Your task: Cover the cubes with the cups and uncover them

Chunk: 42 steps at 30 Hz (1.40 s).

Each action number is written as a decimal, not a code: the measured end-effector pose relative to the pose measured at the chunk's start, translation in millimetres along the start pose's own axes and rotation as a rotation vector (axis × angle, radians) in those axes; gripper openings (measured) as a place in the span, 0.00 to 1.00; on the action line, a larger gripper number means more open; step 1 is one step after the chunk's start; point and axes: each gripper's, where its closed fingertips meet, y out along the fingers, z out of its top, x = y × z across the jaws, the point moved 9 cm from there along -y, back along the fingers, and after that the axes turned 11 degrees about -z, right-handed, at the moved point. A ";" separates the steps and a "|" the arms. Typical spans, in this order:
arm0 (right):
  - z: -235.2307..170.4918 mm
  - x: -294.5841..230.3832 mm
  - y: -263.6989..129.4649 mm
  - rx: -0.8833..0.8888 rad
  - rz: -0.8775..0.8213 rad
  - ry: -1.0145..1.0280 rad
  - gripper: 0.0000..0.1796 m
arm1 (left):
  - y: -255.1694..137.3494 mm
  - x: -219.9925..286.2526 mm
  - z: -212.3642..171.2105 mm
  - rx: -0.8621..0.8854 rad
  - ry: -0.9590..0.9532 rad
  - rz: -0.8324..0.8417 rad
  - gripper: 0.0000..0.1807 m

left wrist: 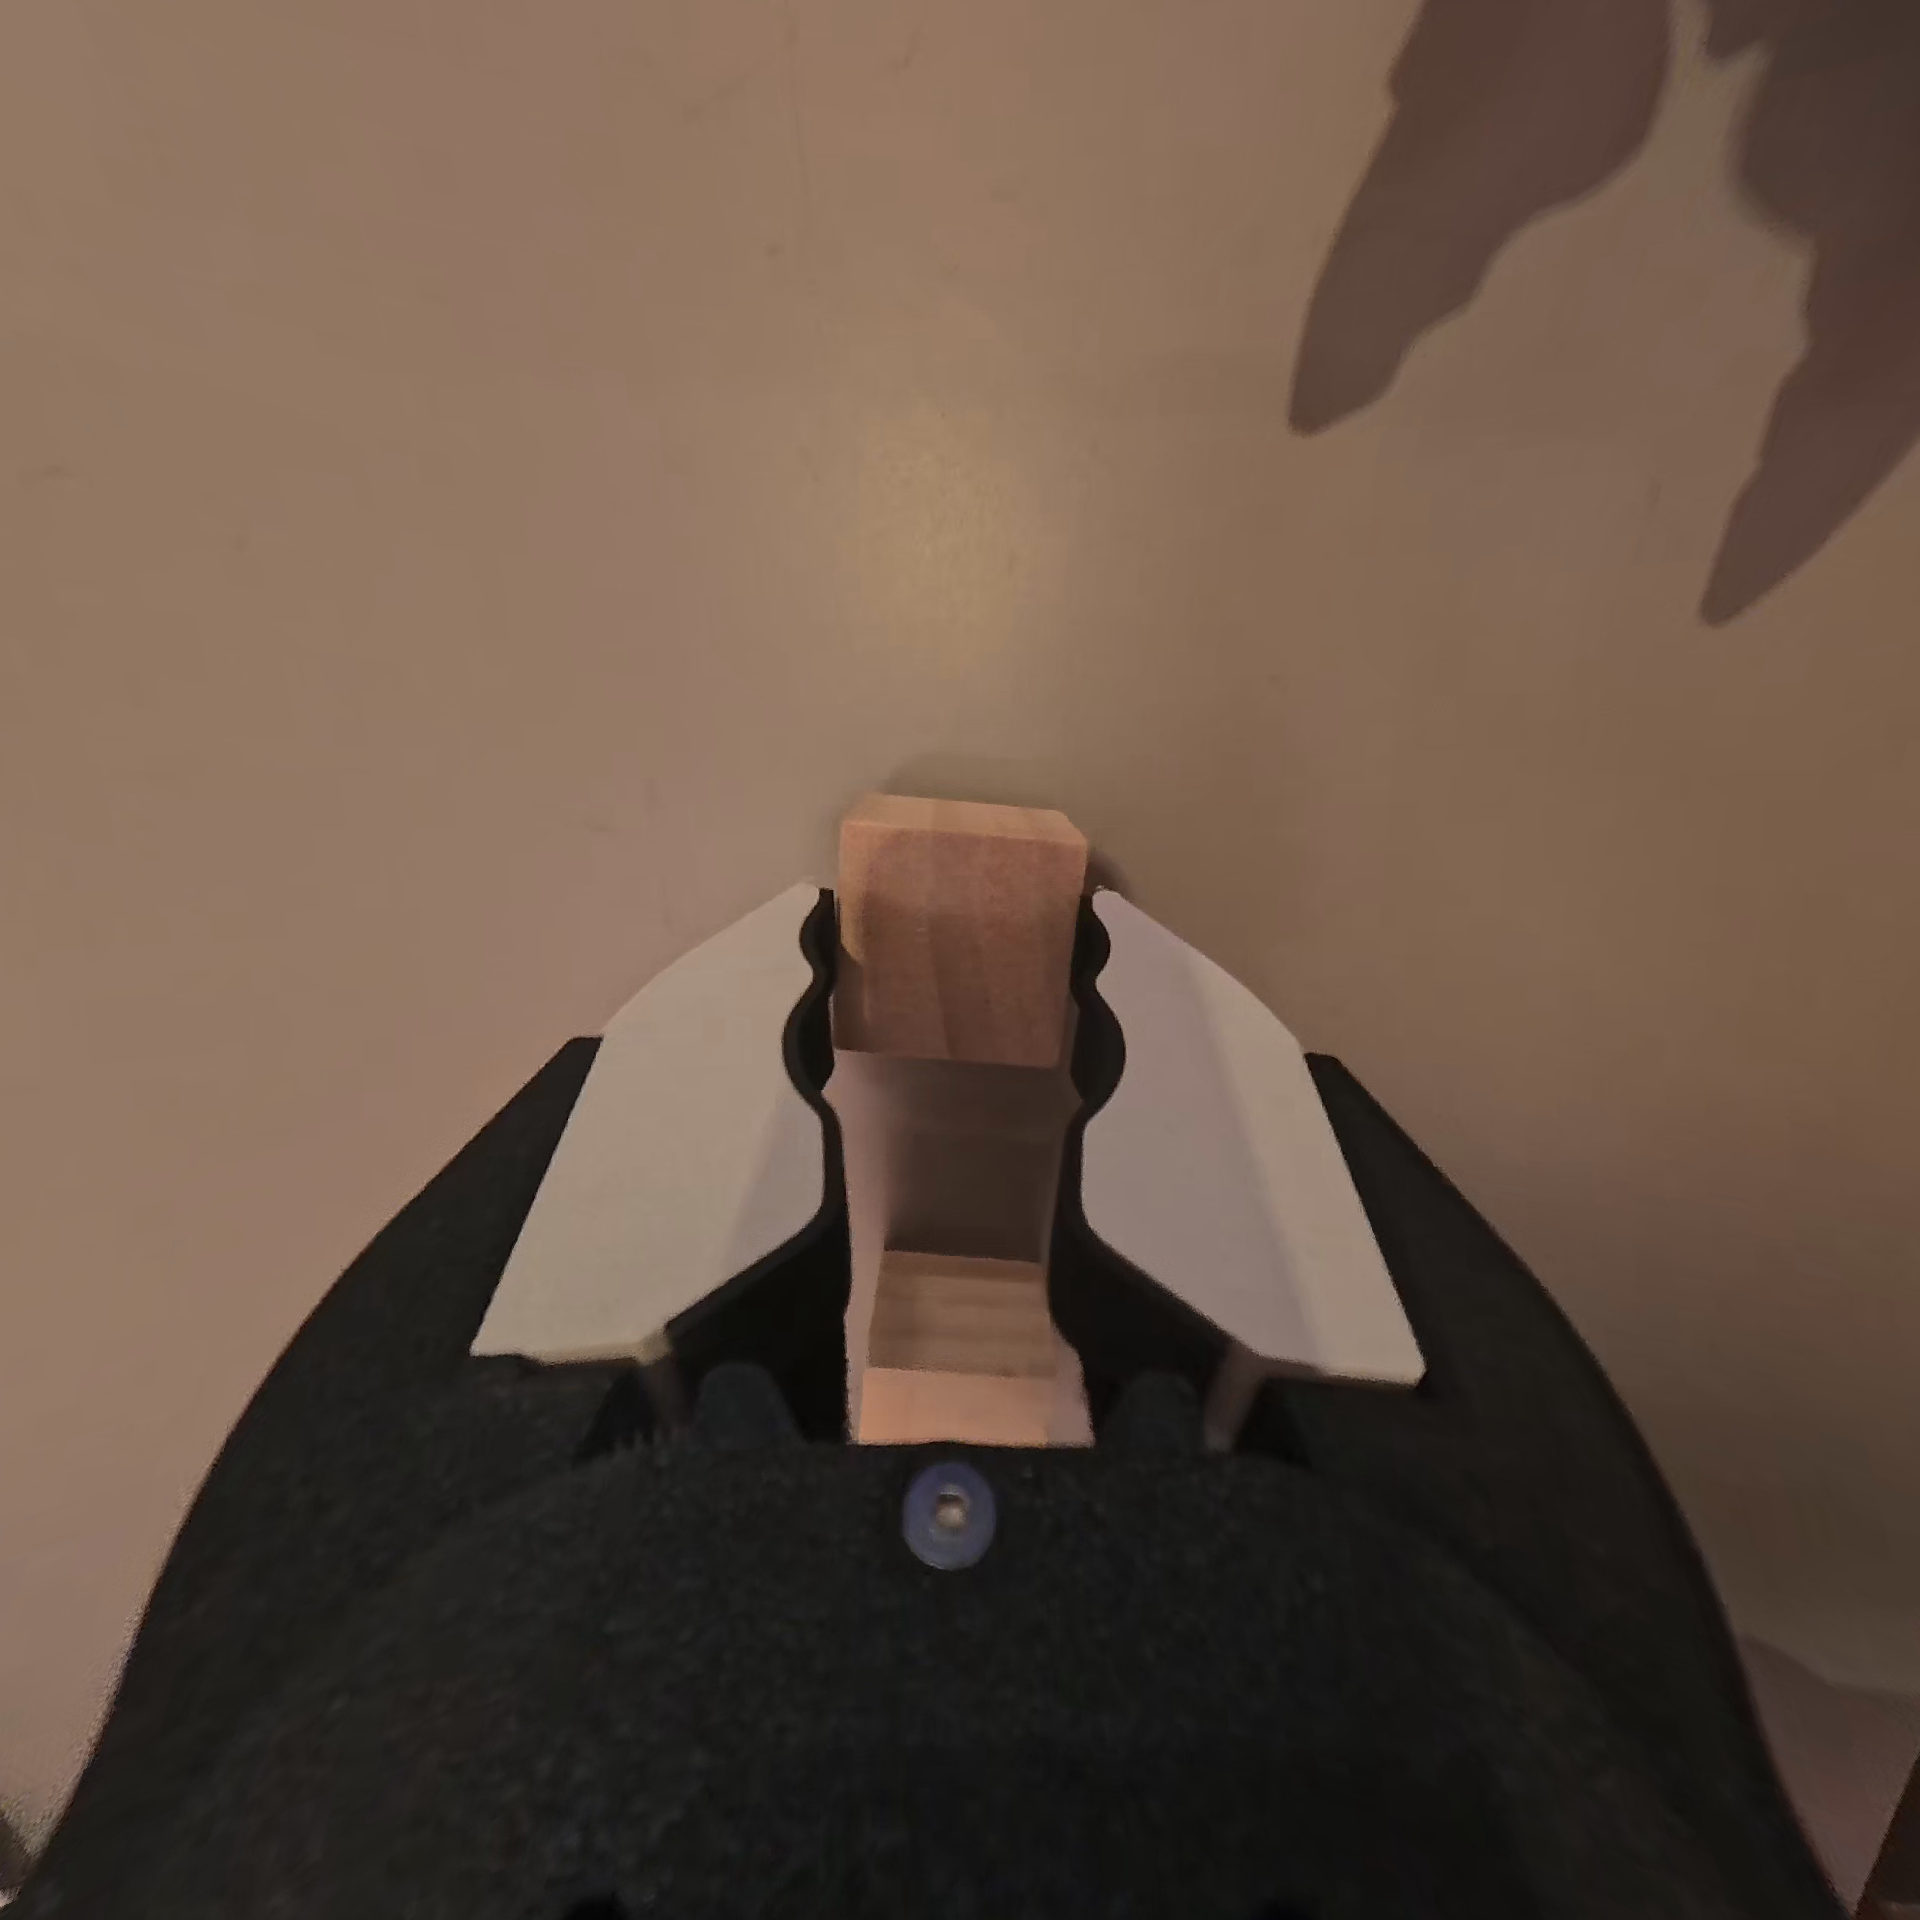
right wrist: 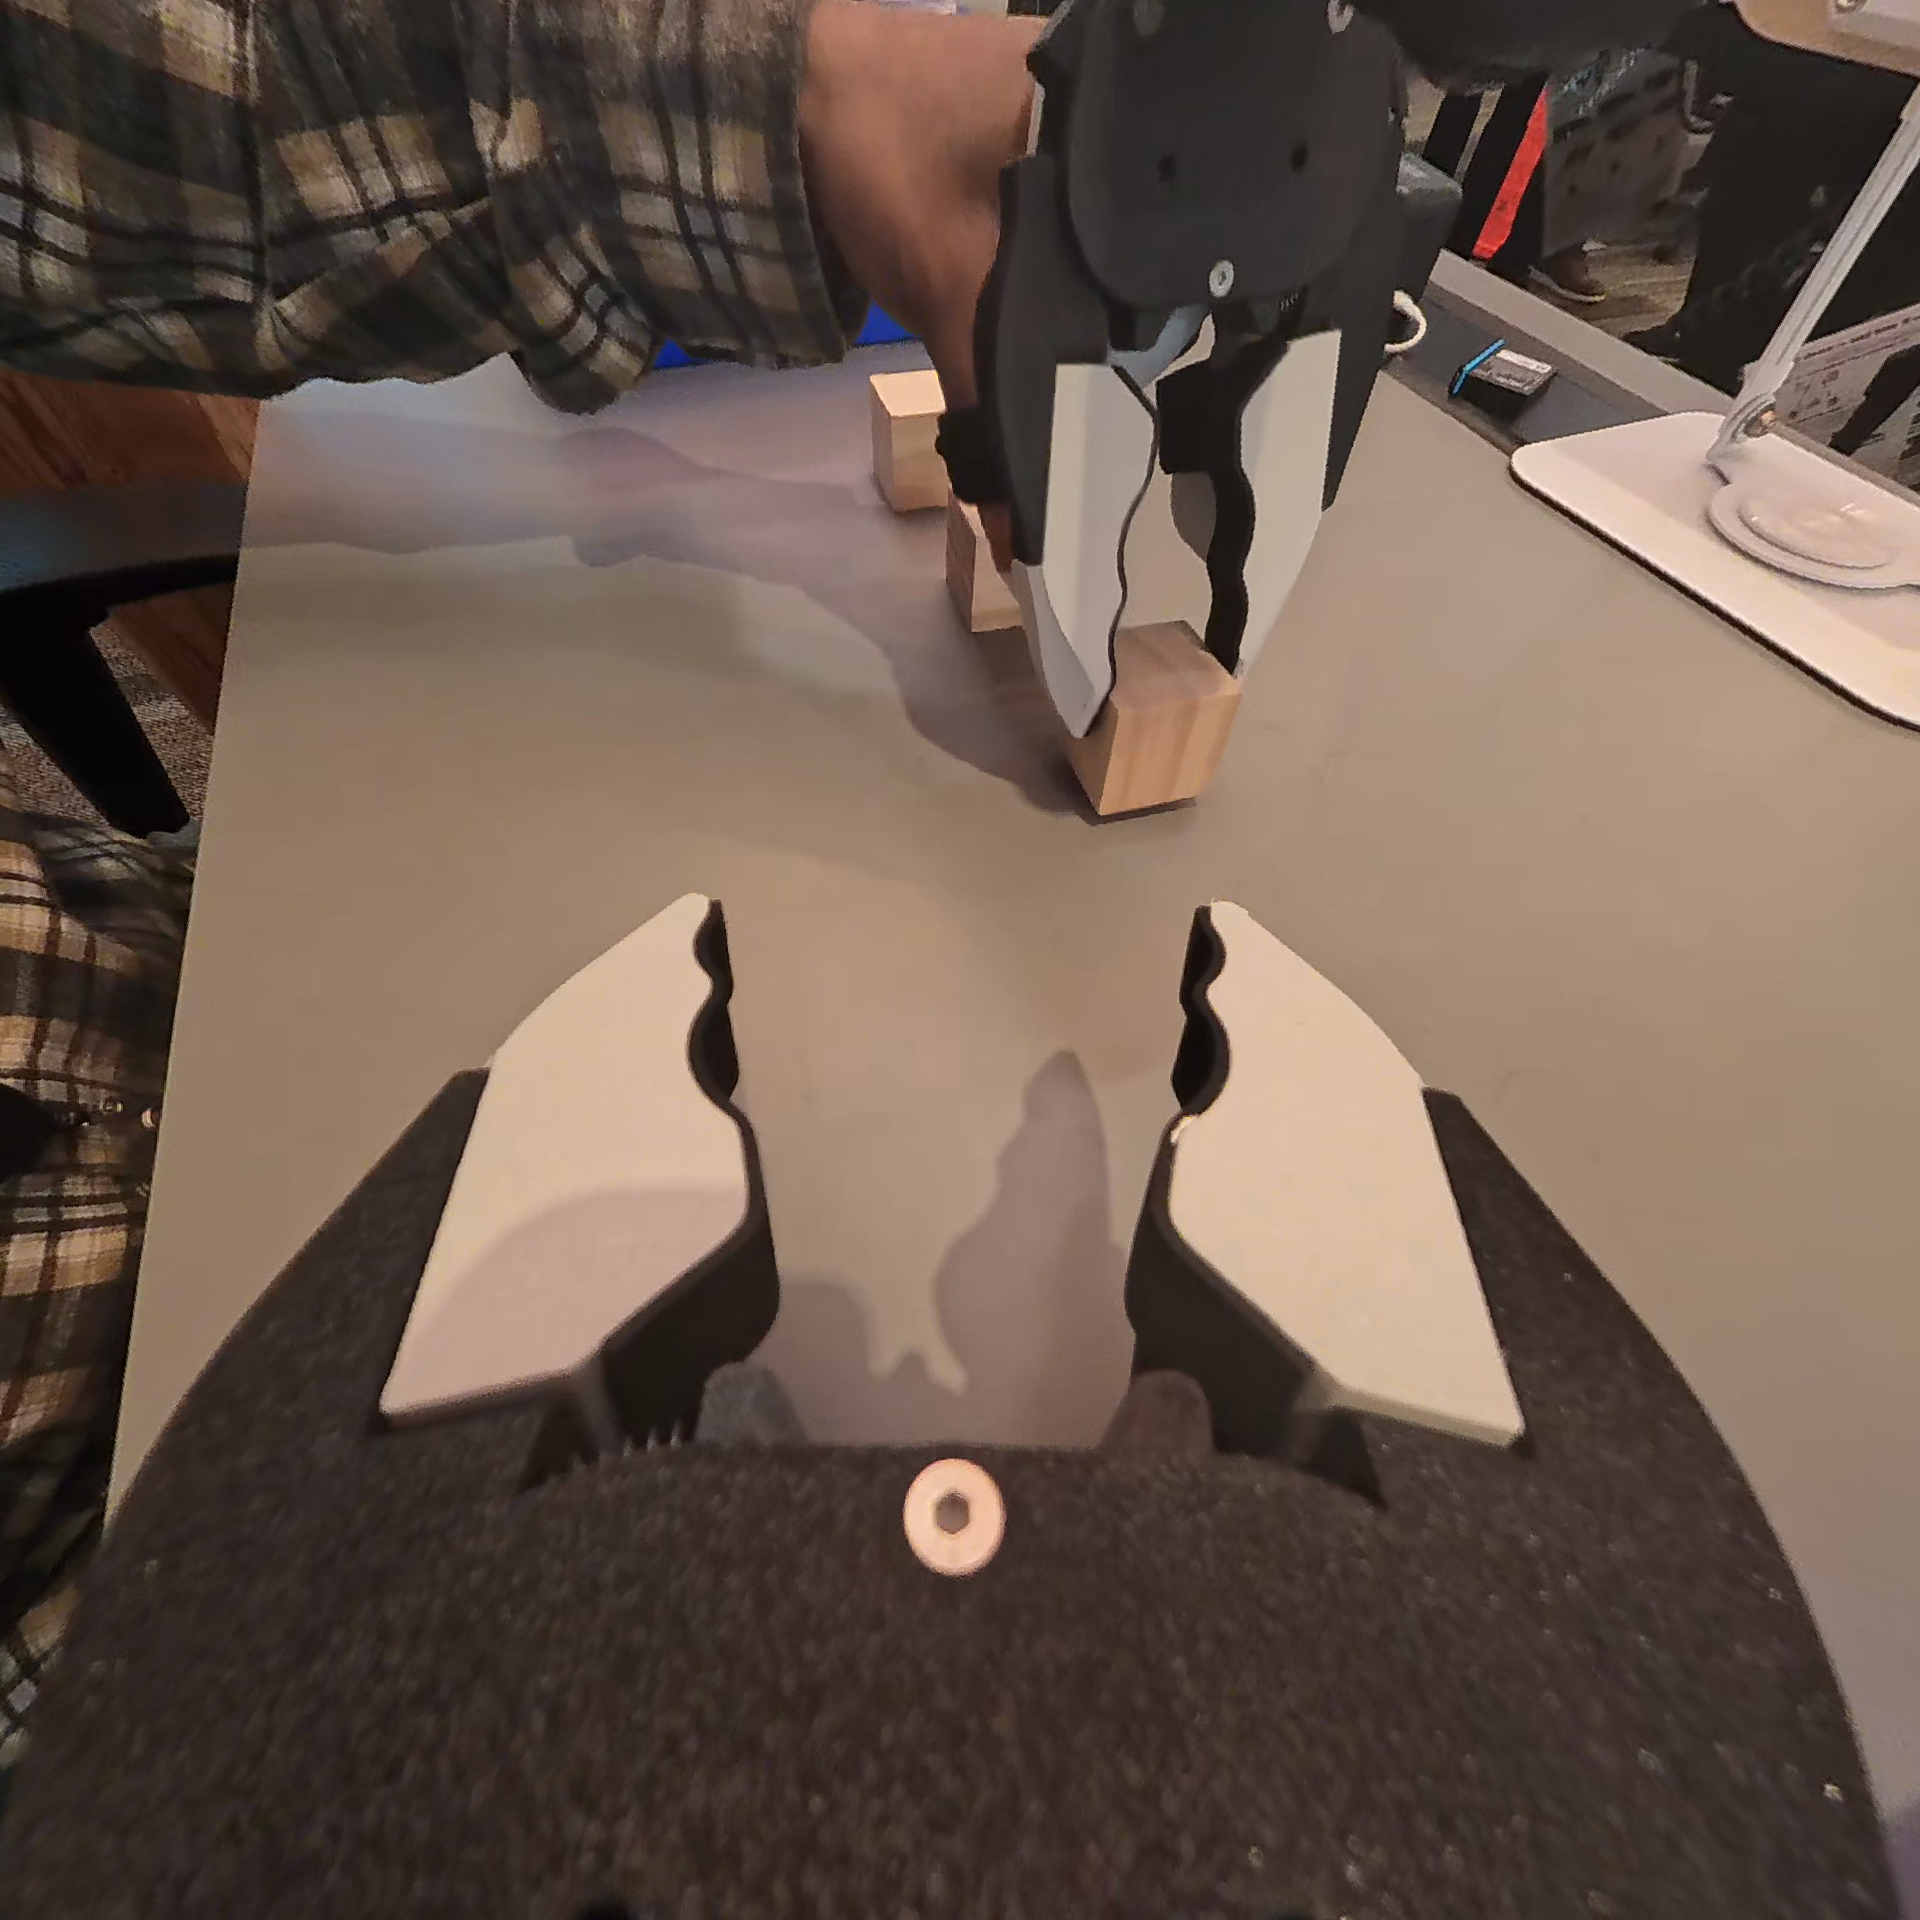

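The left gripper (right wrist: 1169, 691) pinches a wooden cube (right wrist: 1158, 732) on the counter (right wrist: 623, 831); a tilted lift could knock neighbouring cubes (right wrist: 909, 436). The right gripper (right wrist: 961, 920) hangs spread, empty.

cube (right wrist: 1164, 727): bare wood, matt | table (right wrist: 520, 831): smooth grey | sleeve (right wrist: 416, 177): plaid cloth

No text can be read. Print is borne by a black box (right wrist: 1503, 371) and a white card (right wrist: 1870, 400) at the table's (right wrist: 520, 831) far right, but it is too blurred.
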 end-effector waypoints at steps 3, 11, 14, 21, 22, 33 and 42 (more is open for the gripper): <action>0.4 -0.5 0.6 0.001 0.002 -0.002 0.46 | 2.2 0.3 -0.7 -0.007 -0.007 0.005 0.24; 0.0 -1.2 2.3 0.004 0.007 0.001 0.46 | 5.1 -1.0 -3.0 0.004 -0.035 0.011 0.24; 0.0 -1.5 3.0 0.005 0.009 0.002 0.46 | 5.6 -1.0 -1.9 0.000 -0.034 0.013 0.24; 2.0 -2.4 2.6 0.019 0.010 0.011 0.47 | 4.2 -4.3 -3.3 0.035 -0.060 0.011 0.36; 3.2 -2.8 2.2 0.020 0.006 0.009 0.48 | 0.9 -4.2 -3.6 0.048 -0.065 0.023 0.39; 12.7 -15.2 -1.8 0.044 -0.003 -0.020 0.49 | -136.0 44.4 -70.1 0.327 -0.162 0.269 0.47; 12.1 -15.9 6.5 0.048 0.007 -0.020 0.49 | -213.0 114.3 -239.7 0.390 -0.510 0.516 0.42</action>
